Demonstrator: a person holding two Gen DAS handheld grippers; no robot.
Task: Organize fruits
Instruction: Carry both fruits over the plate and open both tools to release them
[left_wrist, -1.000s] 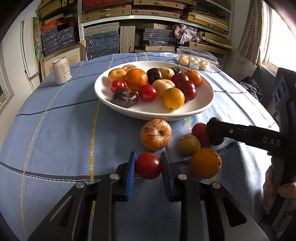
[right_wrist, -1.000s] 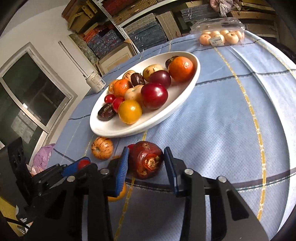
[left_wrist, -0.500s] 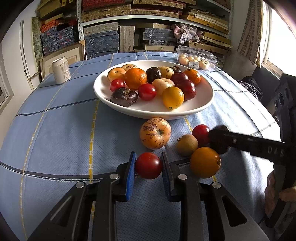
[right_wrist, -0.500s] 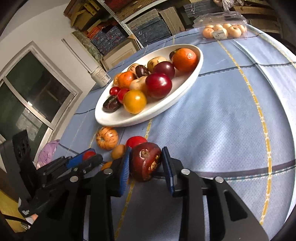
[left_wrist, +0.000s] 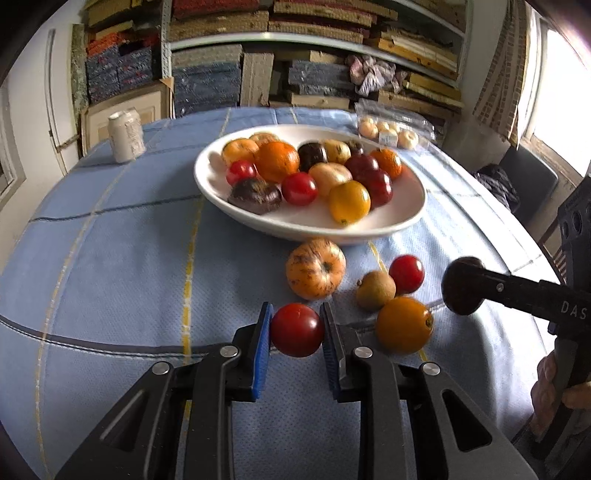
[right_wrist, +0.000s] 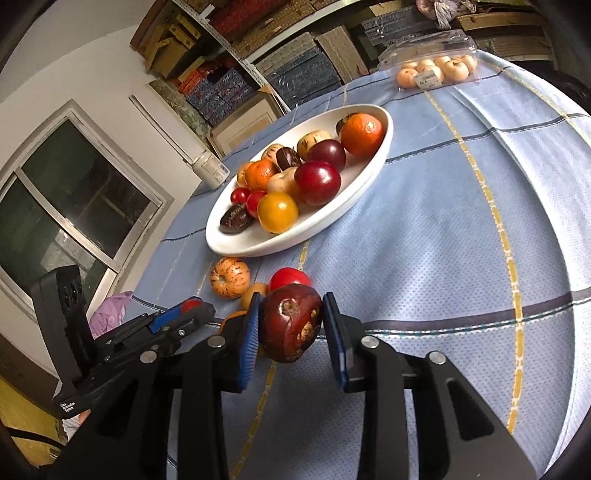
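Observation:
My left gripper (left_wrist: 296, 332) is shut on a red tomato (left_wrist: 296, 329) just above the blue tablecloth. My right gripper (right_wrist: 291, 325) is shut on a dark red, blemished fruit (right_wrist: 291, 322), which also shows at the right of the left wrist view as a dark fruit (left_wrist: 461, 286) lifted off the cloth. A white oval plate (left_wrist: 402, 218) behind holds several fruits. Loose on the cloth in front of it lie a striped orange fruit (left_wrist: 315, 267), a brown kiwi-like fruit (left_wrist: 375, 290), a small red tomato (left_wrist: 406, 273) and an orange (left_wrist: 403, 325).
A drinks can (left_wrist: 126, 135) stands at the back left. A clear plastic box of pale fruits (left_wrist: 391, 131) sits at the back right. Shelves of stacked boxes rise behind the table, and a person's hand (left_wrist: 554, 384) grips the right tool's handle.
My right gripper closed onto the dark red fruit, lifted it off the cloth and drew it away from the loose fruits. The left gripper with its tomato has stayed put.

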